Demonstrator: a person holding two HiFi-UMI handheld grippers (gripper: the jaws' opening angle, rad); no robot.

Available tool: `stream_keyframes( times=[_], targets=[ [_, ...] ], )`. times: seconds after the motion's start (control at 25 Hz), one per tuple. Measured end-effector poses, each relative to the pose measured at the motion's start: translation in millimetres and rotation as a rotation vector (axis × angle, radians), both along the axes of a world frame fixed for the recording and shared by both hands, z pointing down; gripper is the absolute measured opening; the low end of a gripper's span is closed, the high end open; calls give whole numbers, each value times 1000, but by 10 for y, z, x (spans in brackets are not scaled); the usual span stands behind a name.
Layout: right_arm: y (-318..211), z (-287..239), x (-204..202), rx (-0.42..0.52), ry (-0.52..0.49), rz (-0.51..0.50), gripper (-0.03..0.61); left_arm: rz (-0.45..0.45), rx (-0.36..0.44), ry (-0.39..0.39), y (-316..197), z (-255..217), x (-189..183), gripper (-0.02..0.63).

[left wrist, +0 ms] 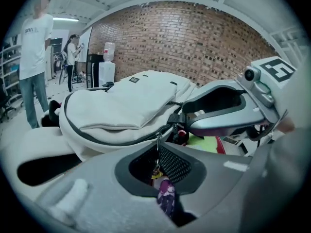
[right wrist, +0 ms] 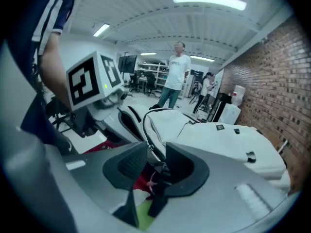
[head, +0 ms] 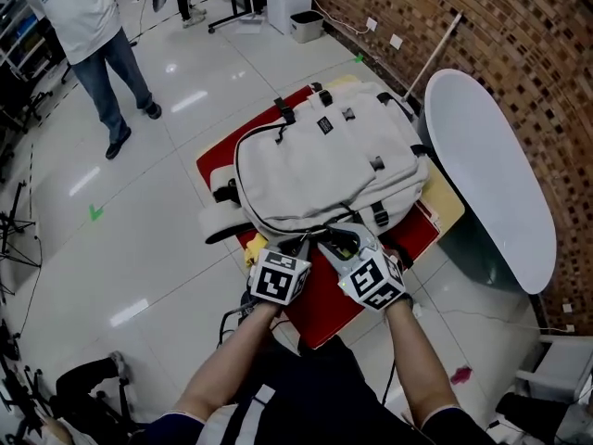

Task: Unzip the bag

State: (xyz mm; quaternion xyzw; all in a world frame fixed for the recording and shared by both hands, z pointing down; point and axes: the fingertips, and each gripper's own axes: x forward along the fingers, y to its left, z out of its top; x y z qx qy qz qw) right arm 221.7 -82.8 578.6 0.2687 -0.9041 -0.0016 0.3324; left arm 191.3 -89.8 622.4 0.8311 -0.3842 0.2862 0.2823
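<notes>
A cream backpack lies flat on a red-covered table, its dark zipper line running round the near edge. Both grippers sit side by side at that near edge. In the left gripper view my left gripper has its jaws closed on the metal zipper pull, and a purple and yellow charm hangs below it. My right gripper stands open right beside it, its pads apart, with a black strap and a bit of pink loose in the gap. In the head view the left gripper and the right gripper almost touch.
A white oval tabletop leans against the brick wall at the right, close to the table's corner. A person stands on the shiny floor at the far left. A white bin sits by the far wall.
</notes>
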Motion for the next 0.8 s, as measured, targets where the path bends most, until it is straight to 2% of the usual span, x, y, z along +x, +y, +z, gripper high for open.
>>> stream_keyframes(
  times=[0.08,0.2,0.32,0.36,0.52,0.8],
  targets=[
    [-17,149,-103,15,112,-98,126,27,-3,7,11,-18,-17,20],
    [-54,351,-215,75,283,-216,160,75,6,6,-7,-68,-55,18],
    [-105,491,-276,98,368,-236,137,114,5,-7,-5,-94,-129,18],
    [-125,514,-270,96,375,-226,95,118,1,-10,-12,-84,-173,18],
    [-152,521,-249,52,362,-175,50,143,4,-13,-58,-98,-351,18],
    [-197,507,-218,-5,356,-95,31,196,20,-20,-137,-160,-602,20]
  ],
)
